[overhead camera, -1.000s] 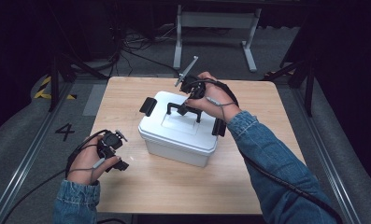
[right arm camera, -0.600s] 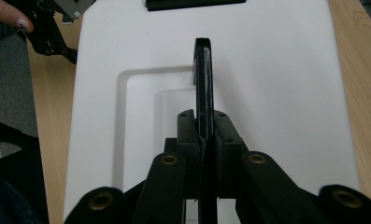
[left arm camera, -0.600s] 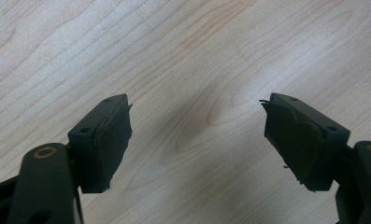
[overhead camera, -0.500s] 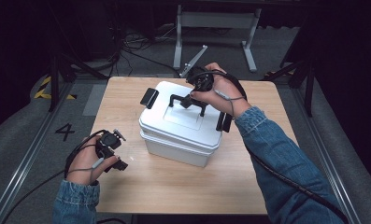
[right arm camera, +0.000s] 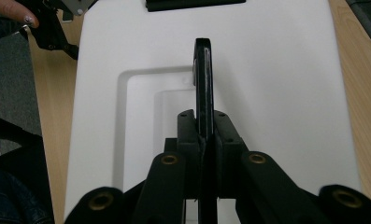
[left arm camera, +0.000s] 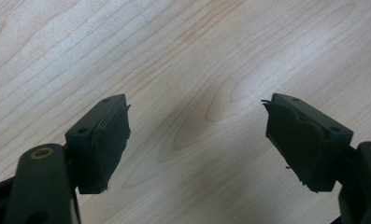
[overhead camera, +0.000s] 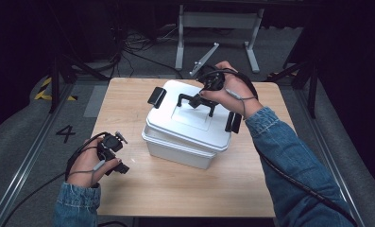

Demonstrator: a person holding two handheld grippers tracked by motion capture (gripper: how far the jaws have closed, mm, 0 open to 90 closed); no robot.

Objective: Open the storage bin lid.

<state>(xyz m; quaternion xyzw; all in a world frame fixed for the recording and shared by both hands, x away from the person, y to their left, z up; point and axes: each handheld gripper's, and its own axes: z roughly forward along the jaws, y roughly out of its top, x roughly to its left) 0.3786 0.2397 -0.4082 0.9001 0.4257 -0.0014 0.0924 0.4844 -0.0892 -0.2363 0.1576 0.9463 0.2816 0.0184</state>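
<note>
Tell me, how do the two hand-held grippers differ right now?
The right gripper is shut on the black handle of the white box's lid; the left gripper is open and holds nothing. The right one is up over the box, while the left one sits low above the bare wooden table. Both have two black jaws.

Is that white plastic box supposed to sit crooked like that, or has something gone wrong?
The white plastic box is fine, but its white lid sits askew: the far side is raised off the rim while the near edge rests. The right gripper is clamped on the lid's black handle, and both black side latches are flipped open.
</note>
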